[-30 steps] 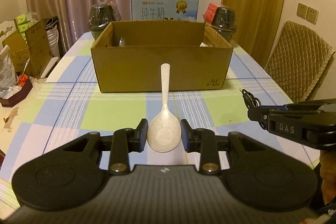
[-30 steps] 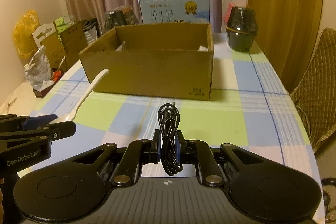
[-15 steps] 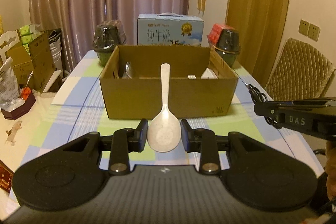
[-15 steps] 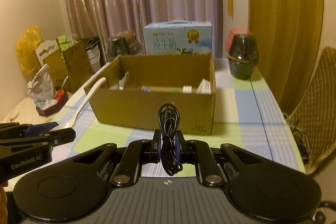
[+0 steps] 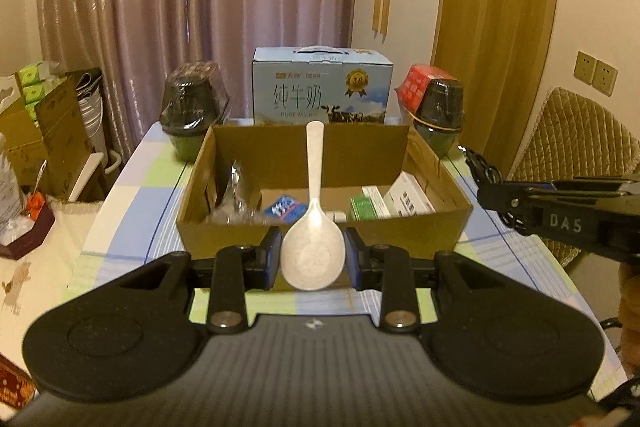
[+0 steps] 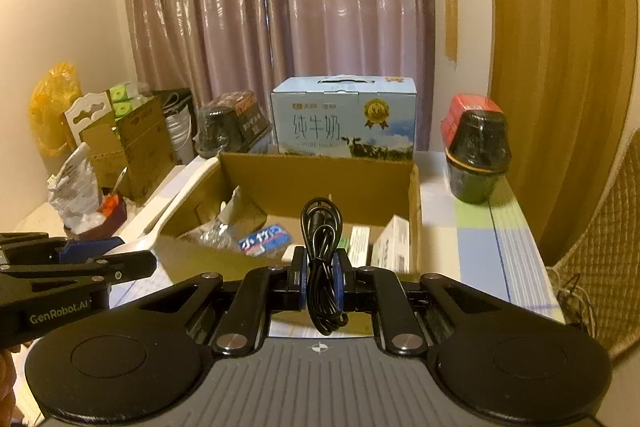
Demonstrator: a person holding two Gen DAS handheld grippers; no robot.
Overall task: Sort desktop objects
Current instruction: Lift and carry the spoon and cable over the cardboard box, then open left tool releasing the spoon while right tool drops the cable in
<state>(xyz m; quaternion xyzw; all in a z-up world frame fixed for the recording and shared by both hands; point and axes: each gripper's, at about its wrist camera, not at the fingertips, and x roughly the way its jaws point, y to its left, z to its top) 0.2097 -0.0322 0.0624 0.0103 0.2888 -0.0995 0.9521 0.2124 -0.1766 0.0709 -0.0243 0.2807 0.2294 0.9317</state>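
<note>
White plastic spoon and black cable are being held clamped in left and right fingers above the cardboard box, release into it being judged next.

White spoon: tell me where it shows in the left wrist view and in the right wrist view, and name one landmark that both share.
Left wrist view: the white spoon stands at centre, bowl clamped in the left gripper, handle up over the cardboard box.
Right wrist view: the spoon is at left, slanting up from the left gripper by the box's left wall.
Shared landmark: the blue milk carton behind the box.
</note>
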